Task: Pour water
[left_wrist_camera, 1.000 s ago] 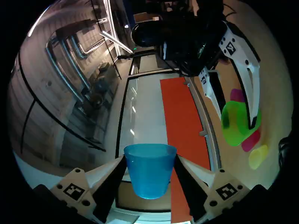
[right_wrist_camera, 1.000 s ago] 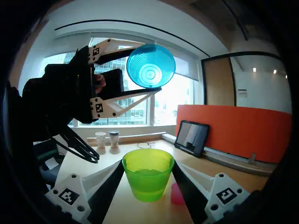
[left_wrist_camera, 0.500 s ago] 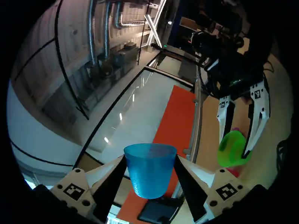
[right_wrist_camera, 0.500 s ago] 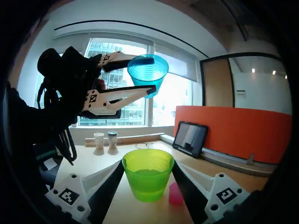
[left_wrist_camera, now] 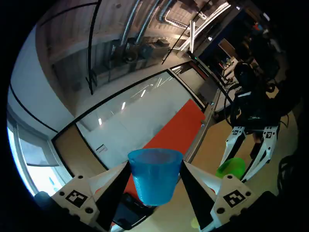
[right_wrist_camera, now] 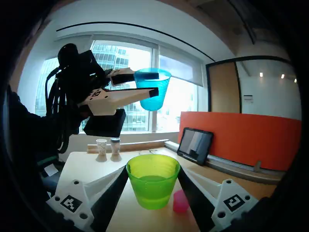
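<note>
Whereas the blue cup [right_wrist_camera: 152, 89] was tipped a second ago, the left gripper [right_wrist_camera: 154, 83], closed on it, now holds it upright, high and far left of the green cup [right_wrist_camera: 153, 189]. The right gripper [right_wrist_camera: 153, 170] grips that cup, water inside. Pouring appears complete.

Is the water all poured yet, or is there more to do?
Mostly done, it looks like. The green cup, pinched in the right tongs, has water in it. The left tongs hold the blue cup upright and high up, not tipping. Left to do, probably: set both cups down on the table.
</note>
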The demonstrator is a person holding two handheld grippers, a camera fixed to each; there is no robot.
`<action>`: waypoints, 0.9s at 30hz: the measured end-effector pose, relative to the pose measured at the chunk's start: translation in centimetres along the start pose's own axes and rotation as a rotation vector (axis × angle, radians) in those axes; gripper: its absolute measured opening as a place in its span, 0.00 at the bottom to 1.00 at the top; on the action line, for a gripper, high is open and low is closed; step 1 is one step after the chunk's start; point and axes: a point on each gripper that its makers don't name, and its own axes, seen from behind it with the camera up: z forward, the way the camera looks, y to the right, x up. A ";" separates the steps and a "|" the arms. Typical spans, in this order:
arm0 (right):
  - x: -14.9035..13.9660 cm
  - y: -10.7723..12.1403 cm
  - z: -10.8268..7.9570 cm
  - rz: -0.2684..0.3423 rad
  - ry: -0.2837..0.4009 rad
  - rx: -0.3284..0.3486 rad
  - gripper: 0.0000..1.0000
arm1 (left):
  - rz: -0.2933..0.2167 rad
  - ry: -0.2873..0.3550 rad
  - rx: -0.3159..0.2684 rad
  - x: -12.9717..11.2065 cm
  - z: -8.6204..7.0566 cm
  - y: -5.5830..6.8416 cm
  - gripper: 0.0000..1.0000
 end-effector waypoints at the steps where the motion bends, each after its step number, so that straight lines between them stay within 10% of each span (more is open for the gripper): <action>1: 0.0 0.0 0.0 0.000 0.000 -0.001 0.91 | -0.030 -0.002 -0.006 -0.1 0.0 0.0 0.85; 14: 0.9 0.4 -0.6 -0.002 0.021 -0.016 0.91 | -0.456 0.001 -0.051 -1.1 -0.3 -1.3 0.85; 27: 1.4 0.6 -1.1 -0.007 0.028 -0.028 0.91 | -0.700 -0.010 -0.097 -2.8 -0.6 -0.6 0.86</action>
